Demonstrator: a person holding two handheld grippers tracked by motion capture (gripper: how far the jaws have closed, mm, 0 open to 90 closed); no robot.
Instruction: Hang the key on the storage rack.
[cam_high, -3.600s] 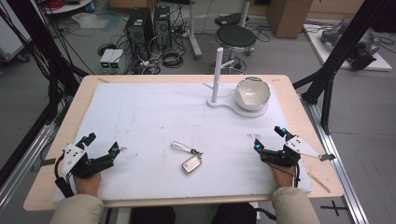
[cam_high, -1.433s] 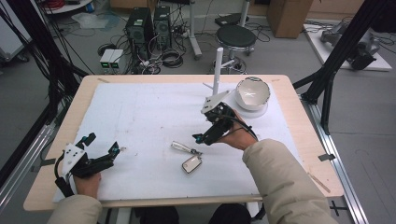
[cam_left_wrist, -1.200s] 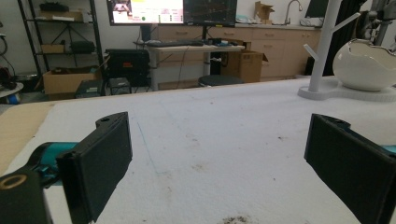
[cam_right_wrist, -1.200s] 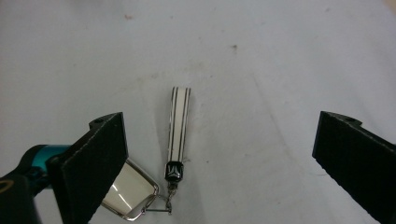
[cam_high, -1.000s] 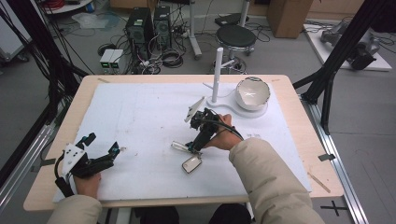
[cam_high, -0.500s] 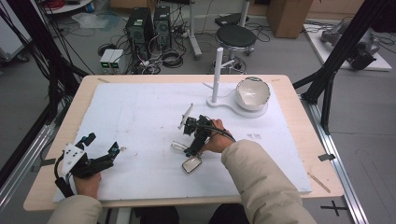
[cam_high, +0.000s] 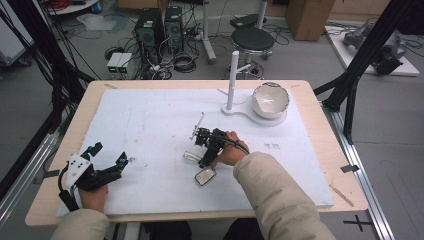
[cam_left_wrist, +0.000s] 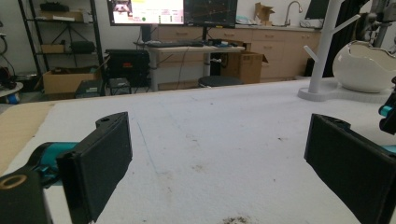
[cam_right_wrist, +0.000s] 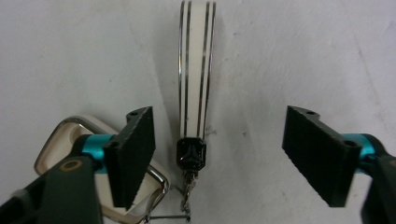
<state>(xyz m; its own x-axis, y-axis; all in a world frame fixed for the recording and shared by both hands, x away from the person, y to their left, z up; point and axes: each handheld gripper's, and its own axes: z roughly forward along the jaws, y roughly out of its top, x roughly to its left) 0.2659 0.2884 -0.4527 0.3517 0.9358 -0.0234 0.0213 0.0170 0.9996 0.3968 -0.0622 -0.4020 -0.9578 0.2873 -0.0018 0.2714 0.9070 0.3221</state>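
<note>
1. Our right tool points down at the counter near its middle, over a key fob with a strap. Its jaws have just been closing, but they are spread apart and the pads do not touch anything.
2. In the right gripper view, the strap lies between the two jaws. It is cream-white with dark stripes and chrome edges, and it runs straight away from the tool.
3. A small black clasp ends the strap between the jaws, nearer to the left pad. A short chain and a metal ring hang from it toward the bottom of that view.
4. The key fob is cream with a chrome rim. It lies partly behind the left jaw in that view, touching the white mat. In the high view we see it just beside the right hand, on the side toward the person.
5. Our left tool rests near the front left corner of the counter, well apart from the fob. Its jaws are spread wide with nothing between them.
6. The white mat covers most of the counter. At its far right side stands a white post stand with a white bowl on its base.
</note>
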